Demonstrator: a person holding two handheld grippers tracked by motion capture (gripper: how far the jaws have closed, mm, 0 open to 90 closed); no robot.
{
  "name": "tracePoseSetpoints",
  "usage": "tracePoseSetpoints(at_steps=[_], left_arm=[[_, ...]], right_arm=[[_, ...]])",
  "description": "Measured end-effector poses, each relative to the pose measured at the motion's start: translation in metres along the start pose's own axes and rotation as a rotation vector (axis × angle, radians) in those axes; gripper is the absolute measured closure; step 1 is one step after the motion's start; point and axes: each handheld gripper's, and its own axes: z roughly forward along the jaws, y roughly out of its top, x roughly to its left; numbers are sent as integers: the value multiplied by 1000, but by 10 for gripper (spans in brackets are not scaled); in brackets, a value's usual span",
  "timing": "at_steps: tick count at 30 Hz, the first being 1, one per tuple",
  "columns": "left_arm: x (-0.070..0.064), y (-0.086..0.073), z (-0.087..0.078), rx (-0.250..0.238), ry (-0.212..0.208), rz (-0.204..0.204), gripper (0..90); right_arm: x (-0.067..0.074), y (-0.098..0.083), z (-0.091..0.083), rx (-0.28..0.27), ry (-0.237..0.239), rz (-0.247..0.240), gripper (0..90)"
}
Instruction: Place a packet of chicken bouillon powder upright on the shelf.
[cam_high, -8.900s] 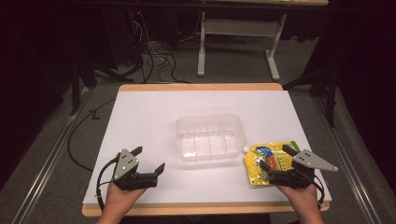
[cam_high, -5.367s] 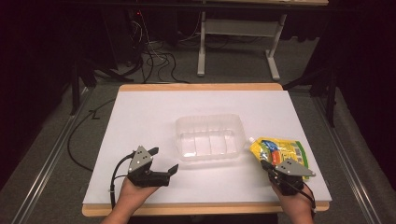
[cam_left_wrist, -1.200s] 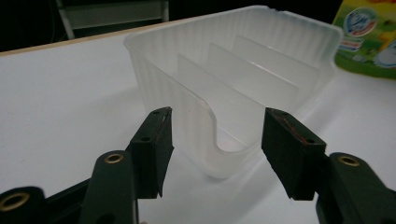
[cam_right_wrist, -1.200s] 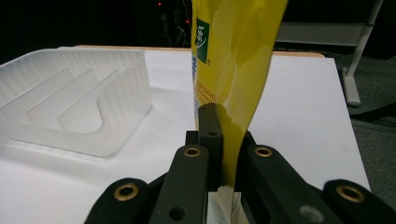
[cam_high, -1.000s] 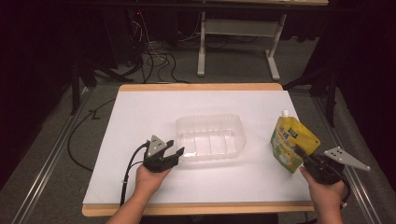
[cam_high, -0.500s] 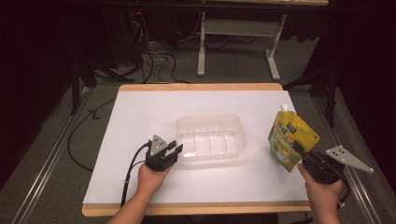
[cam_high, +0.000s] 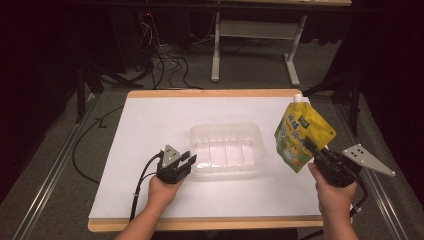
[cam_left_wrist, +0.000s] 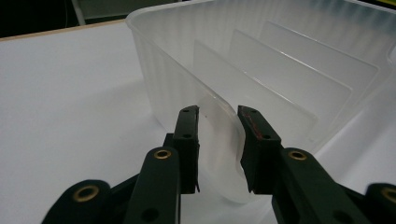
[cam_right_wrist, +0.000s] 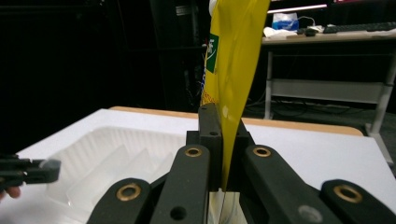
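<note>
Desk (cam_high: 150, 120): white top with a wooden edge, seen from the high view; a clear tray sits near its middle.
Tray (cam_high: 226, 149): clear plastic, oblong, with ribbed walls and upright dividers inside; open side up, resting flat on the desk.
Left claw (cam_high: 186, 162): at the tray's near left corner, held from below by the left hand (cam_high: 161, 189). In the left gripper view its jaws stand a little apart on either side of the tray's rim lip, one jaw outside the wall and one inside; the lip lies between them, and I cannot tell whether the pads actually press on it.
Left claw, own view (cam_left_wrist: 218, 140): the jaws are parted, with the thin clear lip in the gap.
Pouch (cam_high: 302, 138): yellow spouted pouch with green and white print, white cap at the far top; lifted off the desk, to the right of the tray, tilted with its spout up and away.
Right claw (cam_high: 311, 150): closed tight on the pouch's lower edge, held by the right hand (cam_high: 334, 192) near the desk's right edge.
Right claw, own view (cam_right_wrist: 223, 140): both jaws pinch the pouch (cam_right_wrist: 233, 60), which rises straight up between them; the tray (cam_right_wrist: 107, 158) lies beyond to the left.
Floor (cam_high: 50, 165): grey carpet around the desk, with cables at the far side.
</note>
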Motion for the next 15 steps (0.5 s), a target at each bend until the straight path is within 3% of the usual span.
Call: tracePoseSetpoints(at_steps=[15], left_arm=[[-9, 0, 5, 23, -3, 35, 694]], right_arm=[[27, 24, 25, -47, 65, 12, 900]])
